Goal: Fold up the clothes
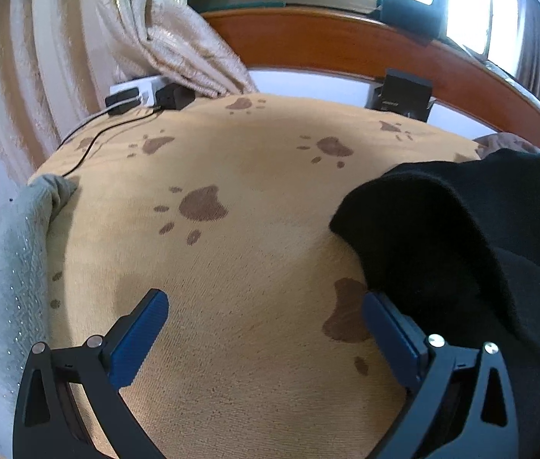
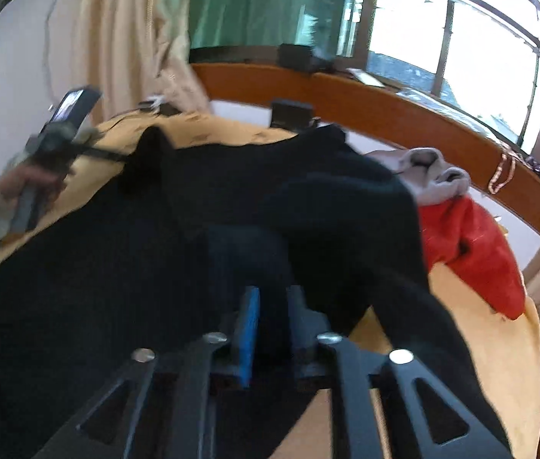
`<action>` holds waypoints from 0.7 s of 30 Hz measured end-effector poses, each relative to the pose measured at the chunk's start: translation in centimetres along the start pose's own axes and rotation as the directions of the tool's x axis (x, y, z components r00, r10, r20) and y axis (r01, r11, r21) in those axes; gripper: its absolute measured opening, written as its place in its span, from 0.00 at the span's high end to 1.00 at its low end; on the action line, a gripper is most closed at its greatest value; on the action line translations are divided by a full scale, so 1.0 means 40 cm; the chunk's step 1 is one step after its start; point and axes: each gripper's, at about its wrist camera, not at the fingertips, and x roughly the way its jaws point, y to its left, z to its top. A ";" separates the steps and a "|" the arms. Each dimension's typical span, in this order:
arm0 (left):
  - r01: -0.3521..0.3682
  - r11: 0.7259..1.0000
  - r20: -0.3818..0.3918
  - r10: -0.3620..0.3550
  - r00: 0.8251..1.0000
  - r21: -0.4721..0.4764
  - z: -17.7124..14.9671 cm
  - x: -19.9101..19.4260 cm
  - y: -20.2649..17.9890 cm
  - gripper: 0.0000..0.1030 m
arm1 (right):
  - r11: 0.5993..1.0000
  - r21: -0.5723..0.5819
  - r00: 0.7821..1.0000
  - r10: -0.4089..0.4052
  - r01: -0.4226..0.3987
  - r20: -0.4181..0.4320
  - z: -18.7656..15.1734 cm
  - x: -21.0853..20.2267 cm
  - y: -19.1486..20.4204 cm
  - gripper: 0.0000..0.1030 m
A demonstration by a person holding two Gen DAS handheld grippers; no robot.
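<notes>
Right hand-held gripper [image 2: 270,298] pinching one black garment [image 2: 193,199], left hand-held gripper [image 1: 266,302] spread wide, one red garment [image 2: 472,252] beside.

A tan paw-print blanket [image 1: 254,191] covers the bed at frame centre. Behind it curves a wooden headboard [image 1: 331,46], with bright windows [image 2: 461,46] upper right. Cream curtains [image 1: 59,57] hang upper left beside a white wall [image 2: 6,76]; a green curtain [image 2: 247,7] hangs at top centre.
</notes>
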 end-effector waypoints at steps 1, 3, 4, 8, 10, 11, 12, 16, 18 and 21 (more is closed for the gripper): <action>0.001 1.000 0.002 -0.001 1.000 0.000 0.000 -0.001 0.000 0.01 | 1.000 -0.004 1.000 -0.006 0.006 0.003 -0.007 -0.001 0.008 0.51; 0.003 1.000 -0.001 -0.003 1.000 -0.011 0.001 0.001 0.005 0.01 | 1.000 -0.001 1.000 -0.011 0.011 0.019 -0.022 -0.004 0.019 0.28; 0.005 1.000 -0.003 -0.005 1.000 -0.018 0.001 0.002 0.008 0.01 | 1.000 0.004 1.000 -0.001 0.001 0.029 -0.027 -0.003 0.021 0.28; 0.011 0.999 -0.002 -0.011 1.000 -0.050 0.001 0.003 0.024 0.01 | 1.000 -0.015 0.999 -0.006 0.006 0.054 -0.025 0.000 0.033 0.29; 0.015 0.999 0.003 -0.015 1.000 -0.052 0.001 0.001 0.025 0.01 | 0.998 -0.069 1.000 -0.014 0.014 0.009 -0.024 0.035 0.050 0.31; 0.018 0.999 0.008 -0.018 1.000 -0.051 0.002 -0.001 0.025 0.01 | 0.995 -0.096 1.000 -0.019 0.017 -0.015 -0.024 0.053 0.059 0.37; 0.019 0.999 0.015 -0.019 1.000 -0.047 0.004 -0.004 0.024 0.01 | 0.992 -0.124 0.999 -0.024 0.019 -0.038 -0.023 0.071 0.068 0.47; -0.010 1.000 0.045 0.010 0.999 0.002 0.024 -0.018 0.012 0.01 | 0.986 -0.161 0.992 -0.053 0.033 -0.118 0.002 0.131 0.068 0.88; -0.030 0.999 0.057 0.028 0.998 0.037 0.040 -0.028 0.003 0.01 | 0.992 -0.123 0.997 -0.045 0.036 -0.067 0.034 0.086 0.042 0.91; -0.085 0.991 0.077 0.077 0.994 0.105 0.069 -0.035 -0.017 0.01 | 0.997 -0.064 0.999 -0.036 0.037 0.017 0.082 0.013 0.001 0.92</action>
